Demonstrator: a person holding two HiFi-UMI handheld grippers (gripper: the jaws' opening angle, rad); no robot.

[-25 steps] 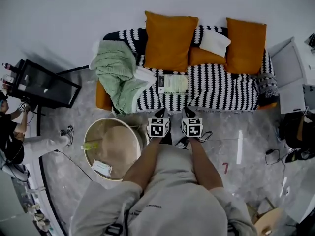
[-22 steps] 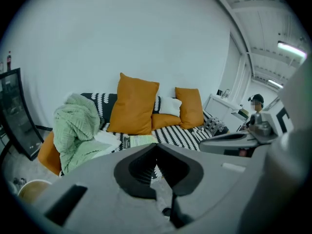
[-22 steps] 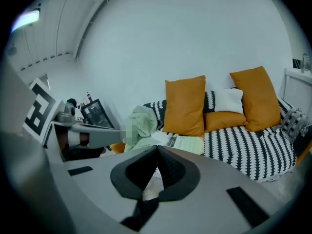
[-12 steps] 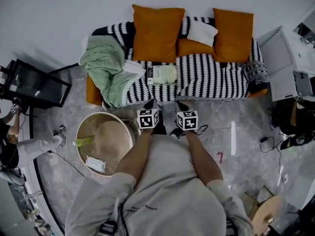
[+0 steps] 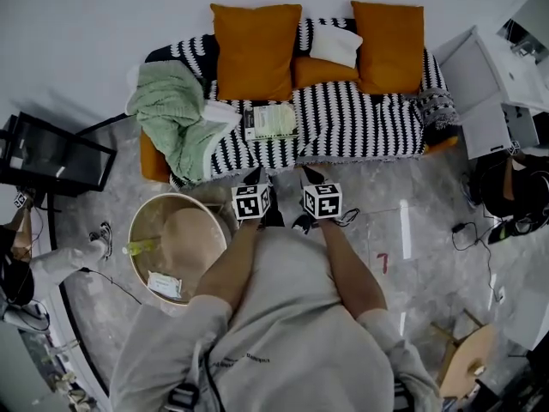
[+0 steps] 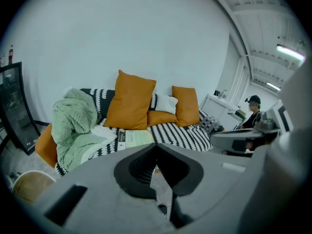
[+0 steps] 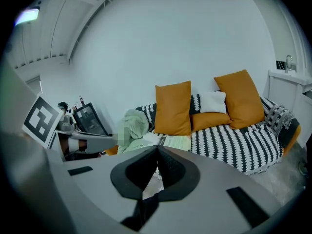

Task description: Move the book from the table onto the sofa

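We see the book [image 5: 273,121] lying on the sofa [image 5: 360,131] seat at upper centre, its print too small to read, while the left gripper [image 5: 255,177] and right gripper [image 5: 310,176] just below are both closed on nothing.

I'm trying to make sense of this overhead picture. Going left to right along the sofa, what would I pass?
green blanket → book → white pillow → right-hand orange cushion → white cabinet beyond the sofa's end
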